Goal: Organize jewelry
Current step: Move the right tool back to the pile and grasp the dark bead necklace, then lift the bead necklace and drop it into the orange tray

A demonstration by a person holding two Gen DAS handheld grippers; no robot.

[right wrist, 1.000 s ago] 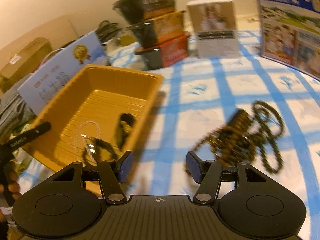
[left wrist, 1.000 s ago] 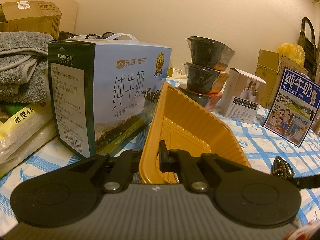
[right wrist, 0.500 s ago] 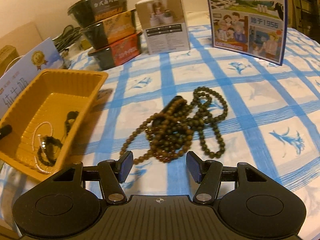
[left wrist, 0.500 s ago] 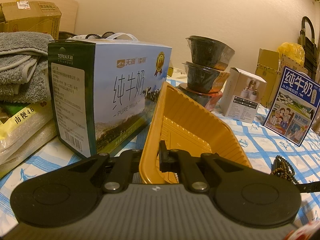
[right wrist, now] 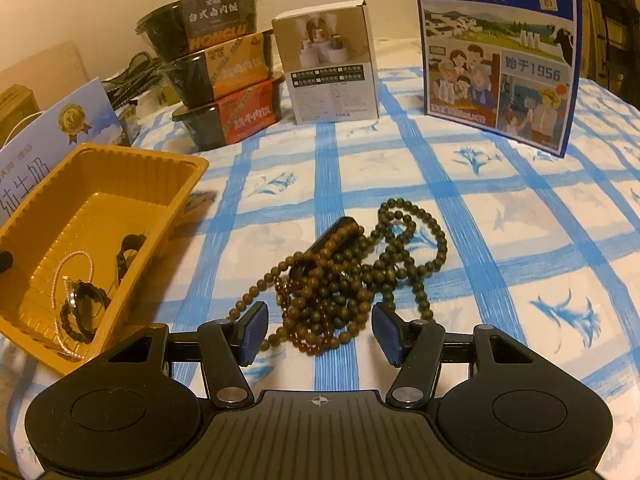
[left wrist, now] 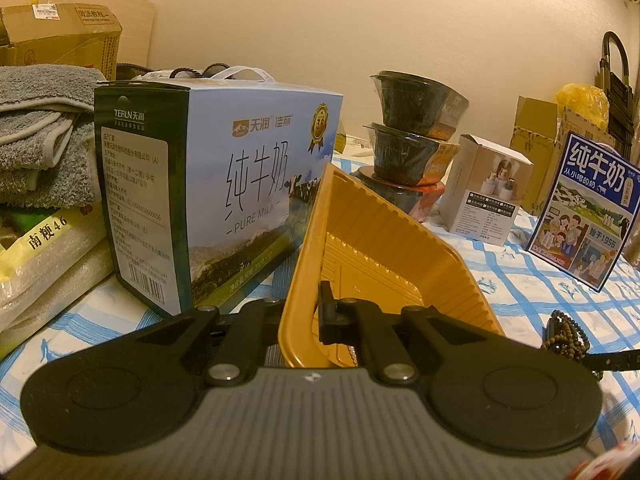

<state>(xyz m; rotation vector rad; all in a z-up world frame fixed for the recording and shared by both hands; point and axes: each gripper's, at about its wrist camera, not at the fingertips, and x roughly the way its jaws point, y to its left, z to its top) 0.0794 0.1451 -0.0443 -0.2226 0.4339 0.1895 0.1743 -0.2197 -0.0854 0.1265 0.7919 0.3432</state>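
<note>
My left gripper (left wrist: pixel 304 312) is shut on the near wall of a yellow plastic tray (left wrist: pixel 380 240), which it holds tilted up. In the right wrist view the tray (right wrist: pixel 132 160) lies at the left and holds a thin pale chain (right wrist: pixel 74 268), a dark bead bracelet (right wrist: pixel 80 312) and a small black piece (right wrist: pixel 128 248). A tangled pile of brown bead strands (right wrist: pixel 340 276) lies on the checked cloth. My right gripper (right wrist: pixel 320 330) is open just above the near edge of the pile, one blue pad on each side. The pads do not press on the beads.
A large milk carton (left wrist: pixel 224 200) stands left of the tray, with folded towels (left wrist: pixel 40 128) and a rice bag (left wrist: pixel 44 248) beyond it. Three stacked black bowls (right wrist: pixel 224 80), a small white box (right wrist: pixel 332 64) and a blue milk box (right wrist: pixel 500 52) line the back.
The right gripper has swung from the tray over to the bead pile and come closer and lower to it. The left gripper and the tray have not moved.
</note>
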